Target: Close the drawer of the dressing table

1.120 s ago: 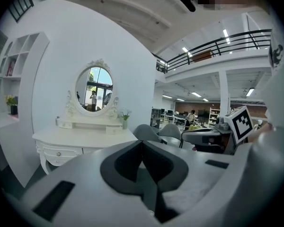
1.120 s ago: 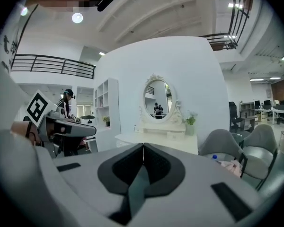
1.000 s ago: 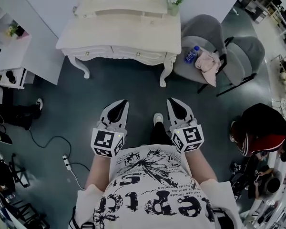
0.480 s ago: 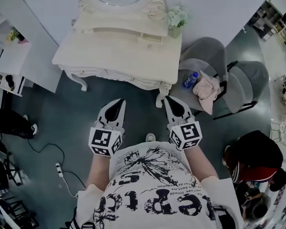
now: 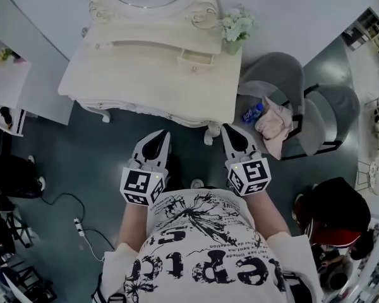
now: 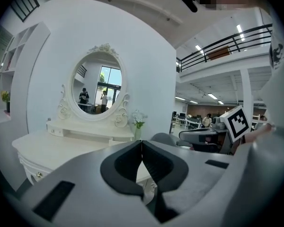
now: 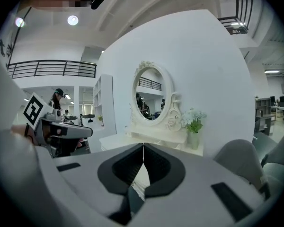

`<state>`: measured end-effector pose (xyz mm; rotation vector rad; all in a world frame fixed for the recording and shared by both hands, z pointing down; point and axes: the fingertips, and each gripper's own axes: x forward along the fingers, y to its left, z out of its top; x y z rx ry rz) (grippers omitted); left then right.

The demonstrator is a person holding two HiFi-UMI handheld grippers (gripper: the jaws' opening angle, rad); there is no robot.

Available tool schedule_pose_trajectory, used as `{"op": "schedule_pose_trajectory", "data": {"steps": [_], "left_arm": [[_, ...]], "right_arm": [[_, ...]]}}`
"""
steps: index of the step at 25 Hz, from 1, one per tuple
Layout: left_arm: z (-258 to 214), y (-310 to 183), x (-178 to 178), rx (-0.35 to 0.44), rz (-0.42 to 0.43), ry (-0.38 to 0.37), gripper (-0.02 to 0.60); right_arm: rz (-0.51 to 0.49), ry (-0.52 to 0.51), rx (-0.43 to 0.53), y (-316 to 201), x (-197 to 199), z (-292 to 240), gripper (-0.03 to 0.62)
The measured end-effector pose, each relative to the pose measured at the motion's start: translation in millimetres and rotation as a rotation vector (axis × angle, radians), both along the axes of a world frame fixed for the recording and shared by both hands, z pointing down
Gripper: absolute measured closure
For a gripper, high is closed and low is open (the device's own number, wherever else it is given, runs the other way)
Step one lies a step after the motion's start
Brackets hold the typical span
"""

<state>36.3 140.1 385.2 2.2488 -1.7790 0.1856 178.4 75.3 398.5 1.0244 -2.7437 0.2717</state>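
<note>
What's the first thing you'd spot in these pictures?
The big cream dressing table against the white wall, with its oval mirror and a little drawer sticking out near the flowers. In front of it the left gripper and the right gripper point at it, both shut and empty.

The left gripper [image 5: 160, 134] and right gripper [image 5: 230, 130] are pale grey with black pads, and their marker cubes [image 5: 141, 187] carry black-and-white squares. Ahead of both, the dressing table [image 5: 145, 74] is cream. Beyond the right gripper are grey chairs [image 5: 275, 74], a pink cloth [image 5: 275, 122] and a blue bottle [image 5: 251, 113]. The floor [image 5: 82, 150] beneath is dark teal-grey.
</note>
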Motion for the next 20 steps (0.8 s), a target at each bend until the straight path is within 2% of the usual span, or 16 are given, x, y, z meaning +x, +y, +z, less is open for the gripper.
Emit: {"op": "schedule_pose_trajectory", "data": {"steps": [4, 9, 14, 20], "left_arm": [[2.4, -49.1, -21.2, 0.007, 0.071, 0.000, 0.563], [-9.8, -119.8, -67.0, 0.022, 0.141, 0.002, 0.563], [-19.1, -183.2, -112.5, 0.013, 0.262, -0.014, 0.562], [-7.6, -240.4, -160.4, 0.000, 0.321, -0.003, 0.563]], "right_arm": [[0.076, 0.006, 0.007, -37.4, -17.4, 4.3, 0.577], [0.157, 0.010, -0.001, -94.6, -53.8, 0.3, 0.577], [0.293, -0.002, -0.014, -142.2, -87.6, -4.1, 0.577], [0.365, 0.025, -0.018, -185.9, -131.3, 7.8, 0.577]]}}
